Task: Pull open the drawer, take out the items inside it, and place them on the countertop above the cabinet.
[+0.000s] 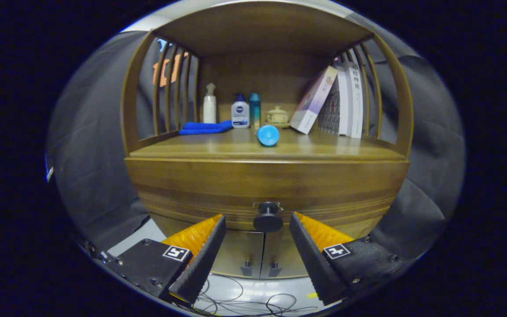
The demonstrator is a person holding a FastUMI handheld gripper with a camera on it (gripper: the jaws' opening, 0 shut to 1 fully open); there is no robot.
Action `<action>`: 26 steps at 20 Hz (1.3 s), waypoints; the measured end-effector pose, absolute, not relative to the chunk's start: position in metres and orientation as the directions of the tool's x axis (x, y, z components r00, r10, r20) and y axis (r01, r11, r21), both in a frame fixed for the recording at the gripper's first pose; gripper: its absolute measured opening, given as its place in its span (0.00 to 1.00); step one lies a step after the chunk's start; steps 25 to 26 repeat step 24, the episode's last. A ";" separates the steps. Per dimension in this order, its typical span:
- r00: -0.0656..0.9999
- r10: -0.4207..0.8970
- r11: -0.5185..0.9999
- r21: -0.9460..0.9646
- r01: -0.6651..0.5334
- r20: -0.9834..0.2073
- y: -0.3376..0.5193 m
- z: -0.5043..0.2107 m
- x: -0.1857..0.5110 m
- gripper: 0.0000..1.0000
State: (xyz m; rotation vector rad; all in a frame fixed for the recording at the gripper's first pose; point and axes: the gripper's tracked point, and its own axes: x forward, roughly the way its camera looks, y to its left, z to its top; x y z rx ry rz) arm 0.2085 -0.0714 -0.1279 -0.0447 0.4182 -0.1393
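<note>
Wooden cabinet (266, 185) stood square to the tongs, drawer front (266, 180) flush with the frame, so the drawer read as shut; contents hidden. Counter (324, 147) above it carried a leaning row of books (346, 99) on the right, a folded blue cloth (205, 127), a white pump bottle (209, 105), a small lotion bottle (240, 114), a teal bottle (255, 109), a lidded ceramic pot (277, 115) and a blue cylinder (268, 134) lying end-on nearer the front edge. Can't tell whether any of those came from the drawer: scene fits shut-and-unemptied or emptied-and-reshut. Key relation: dark round knob (268, 217) sat dead ahead, centred between the fingers, stem pointing straight back at the tongs (258, 220). Tongs were spread wide, holding nothing, fingers clear of the knob either side.
</note>
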 end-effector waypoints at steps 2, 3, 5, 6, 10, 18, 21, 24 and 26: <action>0.920 -0.107 0.993 -0.086 0.081 -0.376 -0.064 -0.110 0.199 0.96; 0.927 -0.094 0.993 -0.097 0.063 -0.362 -0.060 -0.104 0.192 0.96; 0.941 -0.068 0.993 -0.114 0.031 -0.333 -0.054 -0.088 0.180 0.96; 0.946 -0.056 0.993 -0.113 0.021 -0.320 -0.053 -0.081 0.176 0.96; 0.963 -0.021 0.997 -0.075 0.001 -0.267 -0.049 -0.053 0.160 0.99; 0.985 0.014 0.999 -0.038 -0.021 -0.169 -0.049 -0.006 0.121 0.99; 0.993 0.038 0.999 -0.024 -0.041 -0.113 -0.046 0.014 0.110 0.99; 0.997 0.059 0.998 -0.026 -0.061 -0.055 -0.044 0.031 0.104 0.99; 0.997 0.059 0.998 -0.026 -0.061 -0.055 -0.044 0.031 0.104 0.99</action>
